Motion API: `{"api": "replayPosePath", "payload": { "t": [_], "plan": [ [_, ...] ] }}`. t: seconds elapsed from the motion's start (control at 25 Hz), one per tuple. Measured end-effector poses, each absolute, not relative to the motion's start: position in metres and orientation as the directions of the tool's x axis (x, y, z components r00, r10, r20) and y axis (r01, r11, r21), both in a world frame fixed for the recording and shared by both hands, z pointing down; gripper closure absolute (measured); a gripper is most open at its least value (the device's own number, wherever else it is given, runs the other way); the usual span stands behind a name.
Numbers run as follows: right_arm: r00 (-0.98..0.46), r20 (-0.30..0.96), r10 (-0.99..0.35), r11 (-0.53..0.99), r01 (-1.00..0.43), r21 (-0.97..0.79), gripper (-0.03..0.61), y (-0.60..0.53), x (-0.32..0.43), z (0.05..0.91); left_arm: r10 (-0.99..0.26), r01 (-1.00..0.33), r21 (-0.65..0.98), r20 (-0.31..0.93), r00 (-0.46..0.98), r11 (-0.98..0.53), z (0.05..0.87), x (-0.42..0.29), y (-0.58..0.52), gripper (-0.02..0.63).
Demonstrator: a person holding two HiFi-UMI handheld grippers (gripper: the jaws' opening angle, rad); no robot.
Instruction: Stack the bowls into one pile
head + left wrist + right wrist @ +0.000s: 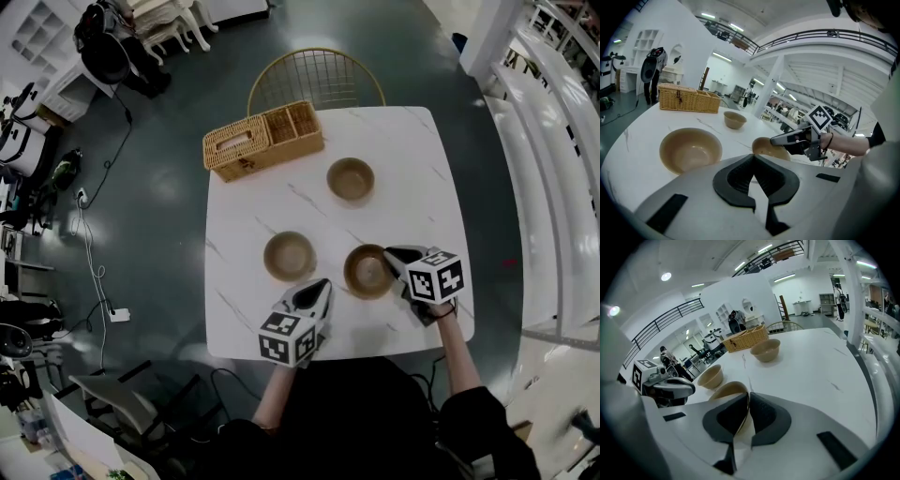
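Observation:
Three tan bowls stand on the white marble table (417, 159). The far bowl (351, 178) (734, 119) (765, 349) is alone toward the back. The left bowl (289, 256) (690, 149) (711, 376) sits just ahead of my left gripper (322, 286) (753, 157), whose jaws are shut with nothing between them. My right gripper (391, 255) (748, 395) (780, 139) is shut on the near rim of the right bowl (366, 272) (725, 391) (765, 147); the rim runs between its pads. The left and right bowls are a small gap apart.
A wicker basket (262, 141) (688, 98) (743, 339) lies at the table's back left corner. A wire chair (316, 80) stands behind the table. Both grippers are near the front edge, with bare tabletop to the right of the bowls.

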State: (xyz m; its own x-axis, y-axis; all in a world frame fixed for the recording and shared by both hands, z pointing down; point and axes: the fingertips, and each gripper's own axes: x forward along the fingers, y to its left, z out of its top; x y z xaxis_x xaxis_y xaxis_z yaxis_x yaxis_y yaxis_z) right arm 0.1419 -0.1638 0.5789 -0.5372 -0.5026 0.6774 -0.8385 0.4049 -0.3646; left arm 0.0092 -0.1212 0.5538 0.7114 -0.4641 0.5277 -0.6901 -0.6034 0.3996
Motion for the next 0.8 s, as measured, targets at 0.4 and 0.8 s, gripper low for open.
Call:
{"api": "replayPosePath", "payload": {
  "t": [0.4,0.8],
  "plan": [
    [-0.602,0.586,-0.542,0.424,-0.798,-0.429,0.552,-0.182,0.117,0.547,-0.563,-0.762,0.39,0.516,0.645,-0.517,0.542,-0.036,-0.121,0.6],
    [-0.649,0.52,-0.555,0.464,-0.761,-0.454,0.552,-0.202,0.082,0.525,-0.65,-0.818,0.365,0.496,0.575,-0.445,0.534,-0.074,-0.126,0.6]
  ]
}}
